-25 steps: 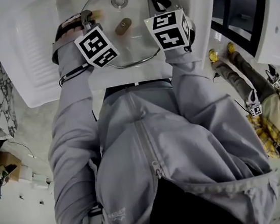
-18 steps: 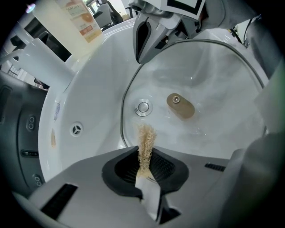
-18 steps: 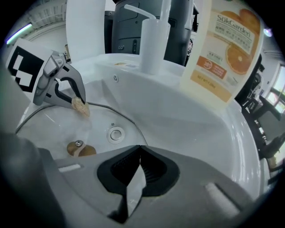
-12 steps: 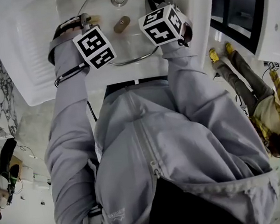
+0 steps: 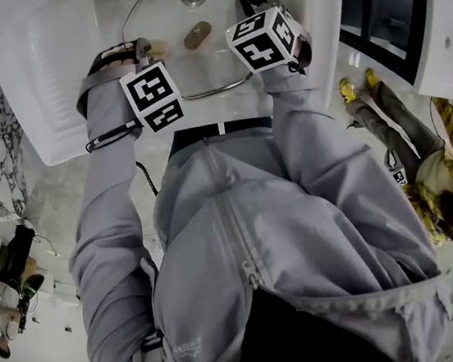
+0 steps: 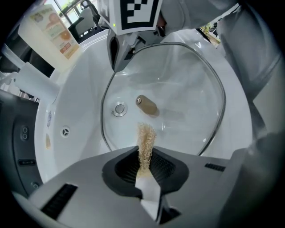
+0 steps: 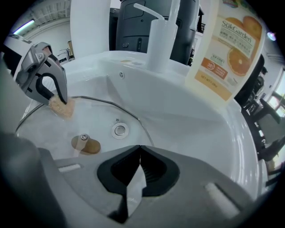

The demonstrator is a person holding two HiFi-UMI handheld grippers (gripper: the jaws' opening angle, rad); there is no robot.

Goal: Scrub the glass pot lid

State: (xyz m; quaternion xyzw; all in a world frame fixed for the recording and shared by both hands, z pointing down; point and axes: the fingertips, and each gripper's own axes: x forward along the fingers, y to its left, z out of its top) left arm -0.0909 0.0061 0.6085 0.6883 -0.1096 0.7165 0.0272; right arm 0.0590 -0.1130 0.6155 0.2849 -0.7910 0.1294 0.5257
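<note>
White sink basin (image 5: 50, 100) fills the upper part of the head view. Nearest the camera, the person's grey zip jacket (image 5: 239, 216) takes up the centre and bottom of that frame, and both sleeves reach up toward the basin. At the sleeve ends the two marker cubes sit side by side.

The left gripper (image 6: 144, 161) is clamped on a beige fibrous scrub pad (image 6: 146, 139). The pad sticks out from between its jaws over the left part of the glass pot lid (image 6: 187, 84); whether it touches the glass I cannot tell. The right gripper (image 7: 140, 151) has its jaws pressed together, with the tips right at the lid's rim on the right side of the head view.

The lid lies in the basin with its brown knob (image 6: 147, 106) near the middle. The round metal drain (image 6: 119, 109) shows through the glass just beside the knob. Farther back, at the basin's far ledge, stand a white pump dispenser (image 7: 158, 40) and a soap bottle (image 7: 225, 49) with an orange on its label.
</note>
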